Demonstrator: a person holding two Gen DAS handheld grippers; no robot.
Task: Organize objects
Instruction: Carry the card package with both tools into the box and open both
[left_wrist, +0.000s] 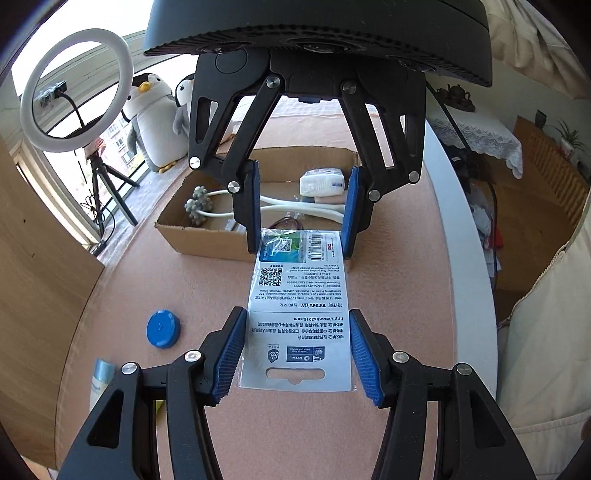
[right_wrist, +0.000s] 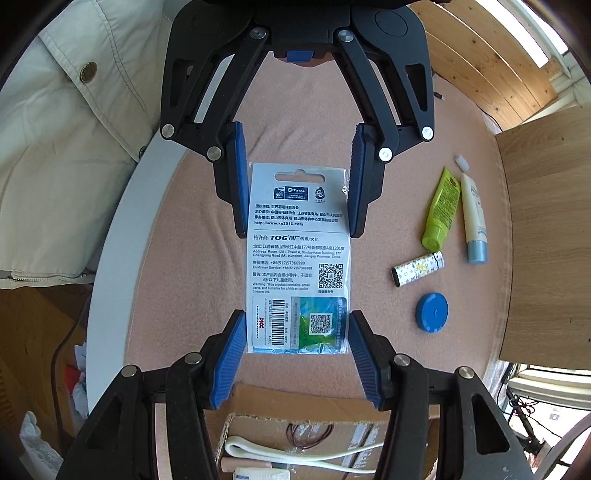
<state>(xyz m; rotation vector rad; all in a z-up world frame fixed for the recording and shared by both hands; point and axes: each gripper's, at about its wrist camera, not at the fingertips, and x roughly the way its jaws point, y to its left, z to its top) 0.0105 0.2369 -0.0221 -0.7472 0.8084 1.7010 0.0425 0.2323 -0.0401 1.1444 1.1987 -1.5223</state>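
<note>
The left gripper (left_wrist: 297, 356) has its blue pads on both side edges of a flat printed packet (left_wrist: 299, 314), at the end with the hang hole; the jaws stand about half open and the packet fills the gap. The right gripper (right_wrist: 295, 354) holds the opposite end, the one with the barcode, in the same way, its jaws a little narrower. The packet is stretched between the two grippers, above the pink table cover (right_wrist: 207, 266).

Just beyond the right gripper is an open cardboard box (left_wrist: 207, 240). Inside it are a white cable (left_wrist: 295, 208), a white pouch (left_wrist: 321, 182), a grey knobbly piece (left_wrist: 199, 203) and thin red wires (right_wrist: 308, 434).

Beside the left gripper on the cover lie a blue cap (right_wrist: 432, 308), a patterned small case (right_wrist: 417, 273), a green tube (right_wrist: 441, 208) and a white tube (right_wrist: 474, 218).
</note>
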